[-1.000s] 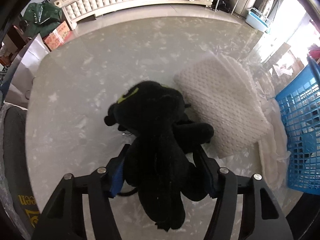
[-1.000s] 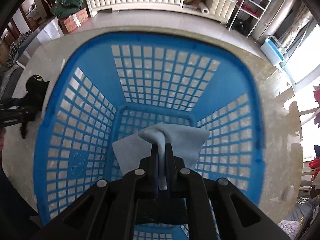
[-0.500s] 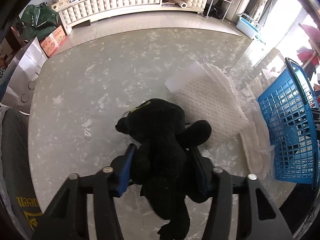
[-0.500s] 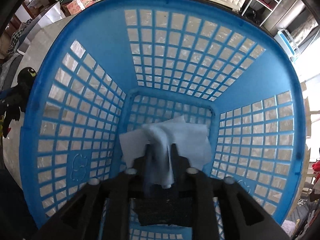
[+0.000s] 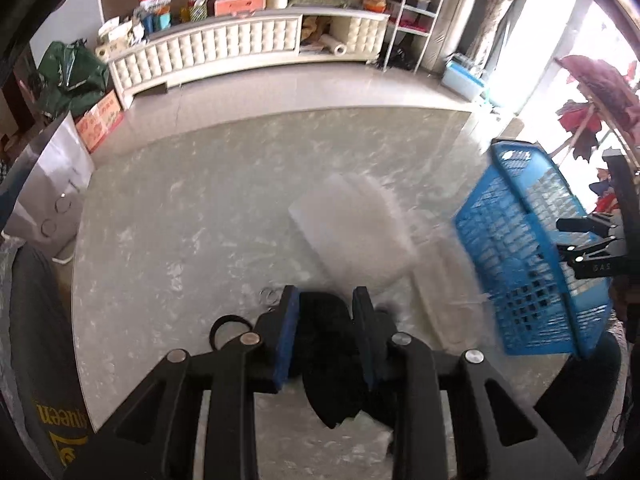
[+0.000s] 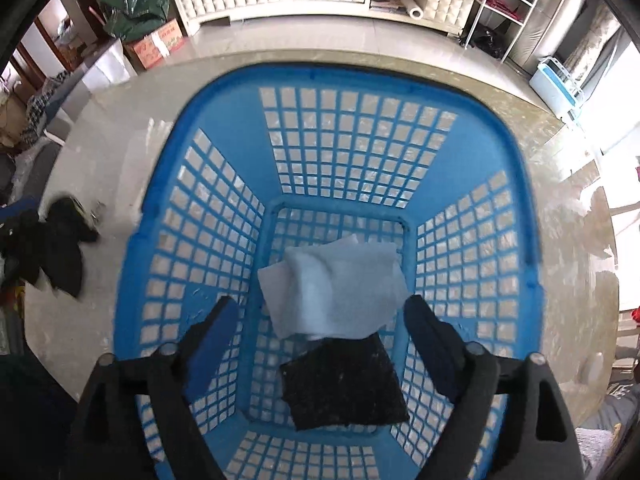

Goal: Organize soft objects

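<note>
Right gripper (image 6: 316, 320) is hanging over the basket (image 6: 520, 184) with its jaws now spread wide and nothing between them; half a second ago they were pinched on the pale blue cloth (image 6: 336, 284). That cloth is now lying loose on the basket floor, crumpled and soft-folded, partly overlapping a flat black square pad (image 6: 344, 384) of coarse, scrubby texture. By my reading, that item is delivered and the right hand is free for the next one.

Left gripper (image 5: 326, 336) is clamping the black plush toy (image 5: 328, 360), which is filling the narrow gap between the blue-padded fingers (image 5: 286, 340) and drooping below them. Compared with a second ago, the toy is sitting deeper in the grip and appears to be lifted off the table (image 5: 180, 220), with the view swinging toward the basket (image 5: 520, 256); the blur suggests a fast carry. In the right wrist view the toy (image 6: 52, 248) is showing as a limp dark shape left of the basket.

On the table, a white knitted pad (image 5: 352, 228) with a bumpy weave is lying beside a thin, wrinkled white sheet (image 5: 444, 300), both near the basket's rigid plastic lattice. These are likely waiting to be sorted.
</note>
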A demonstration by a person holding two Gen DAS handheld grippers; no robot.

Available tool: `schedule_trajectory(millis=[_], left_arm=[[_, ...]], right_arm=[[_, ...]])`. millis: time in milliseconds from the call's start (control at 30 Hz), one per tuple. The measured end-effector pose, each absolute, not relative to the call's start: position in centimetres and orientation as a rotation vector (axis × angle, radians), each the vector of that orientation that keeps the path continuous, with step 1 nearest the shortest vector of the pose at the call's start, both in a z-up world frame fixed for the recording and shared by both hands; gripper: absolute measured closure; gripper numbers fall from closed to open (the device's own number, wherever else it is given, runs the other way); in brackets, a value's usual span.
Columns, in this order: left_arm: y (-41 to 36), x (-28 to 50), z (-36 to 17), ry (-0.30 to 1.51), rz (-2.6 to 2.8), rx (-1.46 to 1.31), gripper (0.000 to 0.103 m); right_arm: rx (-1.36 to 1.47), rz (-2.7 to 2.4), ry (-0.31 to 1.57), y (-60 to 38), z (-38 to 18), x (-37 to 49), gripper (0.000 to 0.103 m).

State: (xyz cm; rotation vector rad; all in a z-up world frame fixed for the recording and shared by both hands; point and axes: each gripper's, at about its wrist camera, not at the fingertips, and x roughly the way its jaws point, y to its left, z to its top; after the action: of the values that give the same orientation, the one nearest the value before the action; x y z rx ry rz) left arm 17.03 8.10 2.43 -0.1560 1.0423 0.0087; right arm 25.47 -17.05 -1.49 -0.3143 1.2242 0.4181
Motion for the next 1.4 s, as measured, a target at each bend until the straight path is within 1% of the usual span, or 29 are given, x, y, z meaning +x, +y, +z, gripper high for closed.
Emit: schedule_trajectory(millis=[67,100,267,400,467,667,967,1333,1367,1400], left_arm=[[7.1,16.5,3.5,1.011,-0.010,-0.147,0.080],[6.6,16.3,4.1,0.995,-0.026,-0.148,0.081],[4.5,16.2,4.9,0.975,-0.087,-0.143,0.081],[1.4,16.9,4.9,0.994,-0.151,-0.103,0.081],[-0.4,17.2,5.2,0.992,-0.185,-0.065,0.081],[-5.9,18.0,6.4,0.978,-0.300,0.007,0.081],[-12.2,20.1,5.1,1.019,-0.390,0.120,0.081],[-15.7,22.3,2.8,1.092,-0.415,0.159,0.081],[-15.7,22.5,2.8,1.097,-0.411,0.156,0.081],[-15.9,22.5,2.7,1.097,-0.404,0.154,0.076]], right_arm=[[-0.298,0.413,1.205,-18.1,-0.5,24.6,0.006],[-0.294,0.411,1.196,-17.9,-0.1,24.1,0.005],[-0.271,0.405,1.144,-20.3,2.0,21.5,0.002],[-0.276,0.396,1.126,-21.6,2.7,19.8,0.002],[-0.282,0.383,1.112,-22.4,2.0,19.2,0.000],[-0.247,0.349,1.113,-24.8,1.0,18.7,0.000],[-0.184,0.328,1.100,-27.1,0.6,18.2,0.000],[-0.129,0.325,1.070,-29.1,0.6,17.7,0.000],[-0.125,0.325,1.068,-29.2,0.5,17.7,0.000],[-0.121,0.322,1.065,-29.3,0.5,17.6,0.000]])
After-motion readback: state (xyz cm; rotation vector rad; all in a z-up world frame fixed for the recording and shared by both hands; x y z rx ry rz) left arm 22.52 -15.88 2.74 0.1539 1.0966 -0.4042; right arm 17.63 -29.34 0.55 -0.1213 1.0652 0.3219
